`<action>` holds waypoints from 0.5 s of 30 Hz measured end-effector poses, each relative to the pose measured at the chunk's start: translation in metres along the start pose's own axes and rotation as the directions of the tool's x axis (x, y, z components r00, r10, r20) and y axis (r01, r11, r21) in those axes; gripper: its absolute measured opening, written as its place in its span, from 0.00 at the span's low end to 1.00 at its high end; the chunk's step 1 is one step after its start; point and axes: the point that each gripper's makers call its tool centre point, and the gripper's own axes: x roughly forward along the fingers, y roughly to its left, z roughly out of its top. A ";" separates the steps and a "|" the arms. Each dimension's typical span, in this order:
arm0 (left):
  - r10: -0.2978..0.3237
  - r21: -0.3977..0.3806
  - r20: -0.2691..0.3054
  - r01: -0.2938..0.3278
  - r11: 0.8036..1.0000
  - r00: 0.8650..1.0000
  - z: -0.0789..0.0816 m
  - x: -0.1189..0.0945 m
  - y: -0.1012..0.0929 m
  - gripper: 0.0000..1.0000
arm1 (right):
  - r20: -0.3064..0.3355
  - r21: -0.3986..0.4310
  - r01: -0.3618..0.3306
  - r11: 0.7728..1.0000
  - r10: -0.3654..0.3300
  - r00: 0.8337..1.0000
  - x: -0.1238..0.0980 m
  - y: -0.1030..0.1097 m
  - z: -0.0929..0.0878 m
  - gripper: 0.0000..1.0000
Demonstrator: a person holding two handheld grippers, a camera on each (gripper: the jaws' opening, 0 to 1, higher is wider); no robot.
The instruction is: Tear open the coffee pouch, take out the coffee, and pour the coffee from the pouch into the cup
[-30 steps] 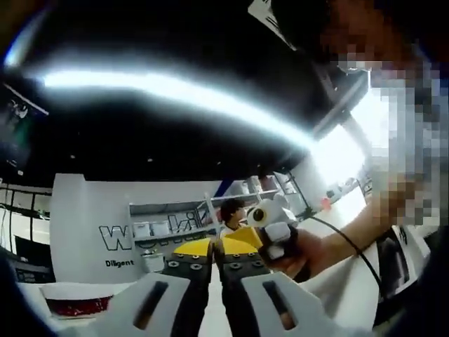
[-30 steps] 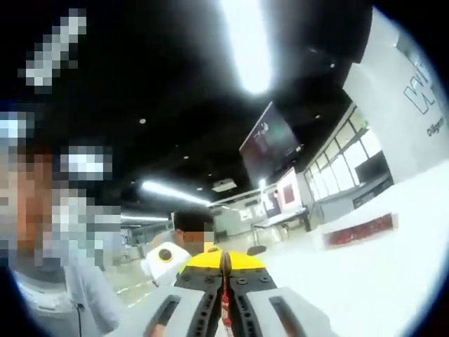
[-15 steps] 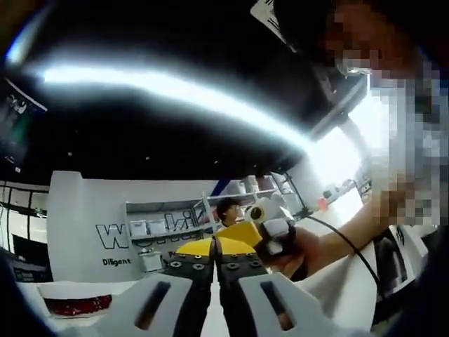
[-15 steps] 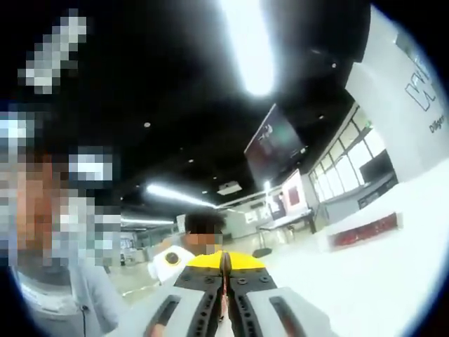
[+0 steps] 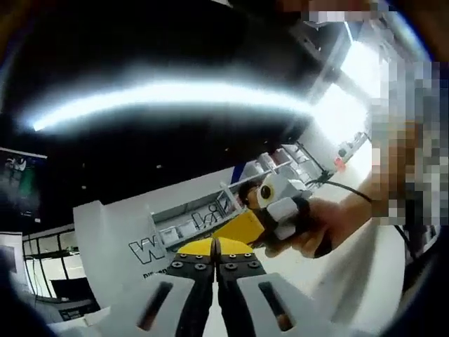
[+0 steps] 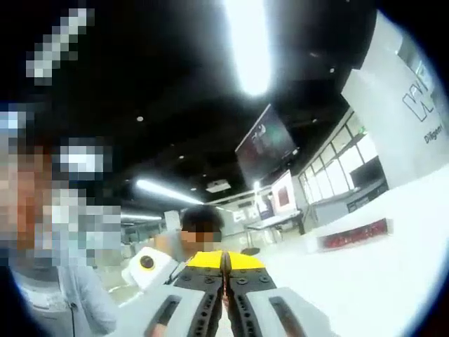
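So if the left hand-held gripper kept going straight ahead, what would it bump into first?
Probably the yellow pouch pinched at its tips; just past that, likely the right hand-held gripper, though depth is unclear.

Big hall, dark ceiling, bright strip lights.
A long ceiling light [image 5: 168, 98] glows above the claw; a white lettered wall [image 5: 133, 232] stands behind it, a hanging screen [image 6: 266, 144] and windows [image 6: 344, 175] beyond.

right tool [image 6: 224, 281] jaws closed on yellow pouch [image 6: 223, 260] | left tool [image 6: 151, 267] behind-left
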 end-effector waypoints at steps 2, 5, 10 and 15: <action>0.000 -0.007 -0.008 0.000 1.000 1.000 -0.001 0.000 0.000 0.01 | -0.005 -0.010 0.015 1.000 -0.015 1.000 0.000 0.000 -0.001 0.01; -0.070 0.050 -0.023 0.071 0.996 0.997 0.000 0.003 -0.016 0.01 | 0.003 -0.042 0.086 0.995 -0.086 0.996 0.001 -0.010 -0.001 0.00; -0.023 0.053 -0.031 0.024 0.998 0.999 0.000 0.005 -0.012 0.02 | 0.007 0.008 0.035 0.999 -0.035 0.999 -0.005 -0.008 0.001 0.01; -0.026 -0.027 -0.034 0.025 0.999 0.999 -0.002 0.005 -0.008 0.02 | 0.011 -0.006 0.061 0.998 -0.061 0.998 -0.004 -0.011 0.000 0.01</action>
